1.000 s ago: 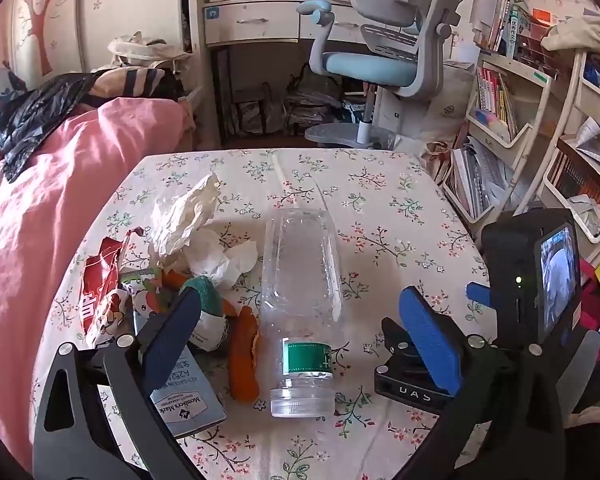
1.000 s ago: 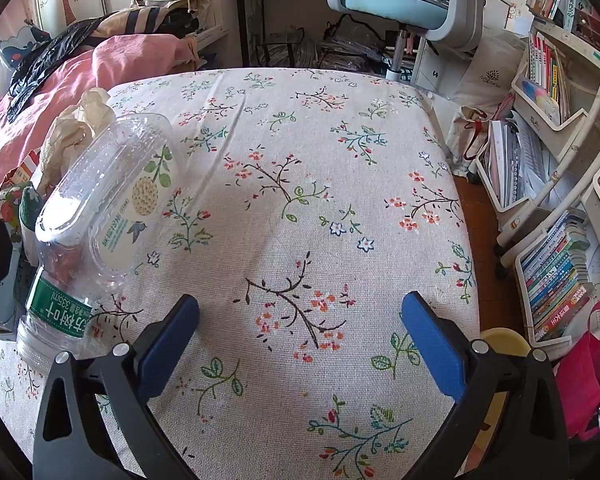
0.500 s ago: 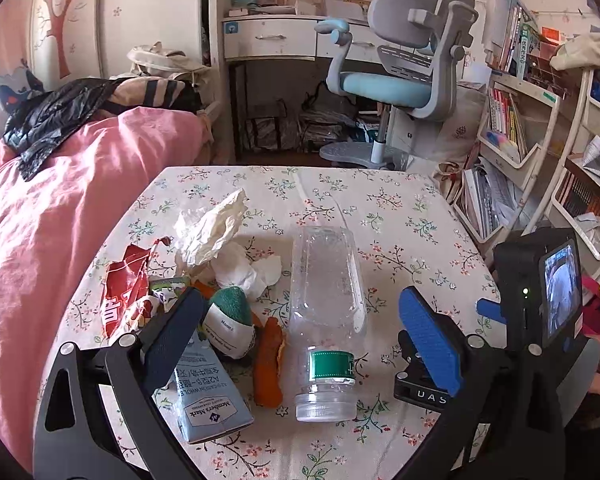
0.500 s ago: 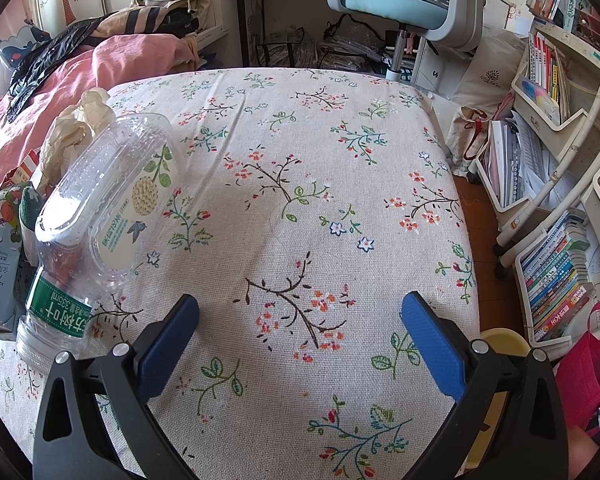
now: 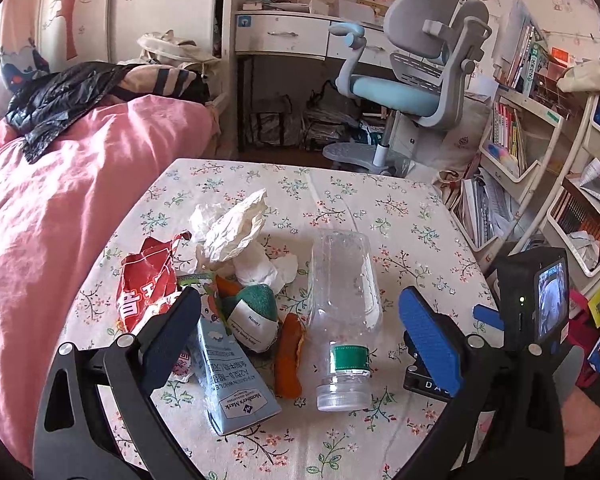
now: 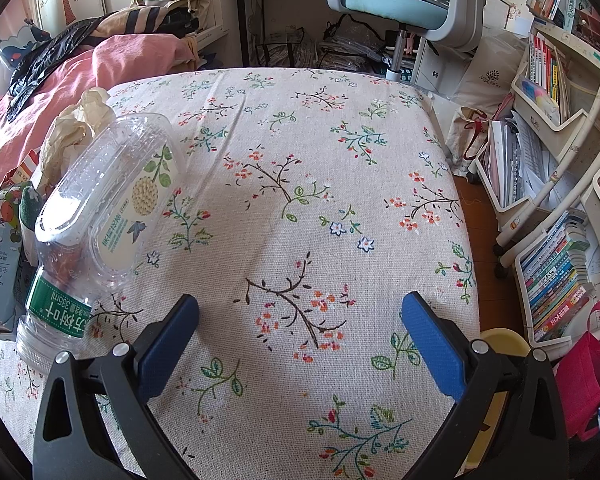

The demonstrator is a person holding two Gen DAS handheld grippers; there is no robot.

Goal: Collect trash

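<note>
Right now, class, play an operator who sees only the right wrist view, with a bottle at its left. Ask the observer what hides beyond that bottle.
Observer: An orange peel lies between the bottle and a blue carton.
Operator: Where is the left hand-held gripper?
Observer: The left hand-held gripper is open over the carton and bottle, holding nothing.
Operator: Anything else?
Observer: White tissue lies beneath the crumpled paper.
</note>
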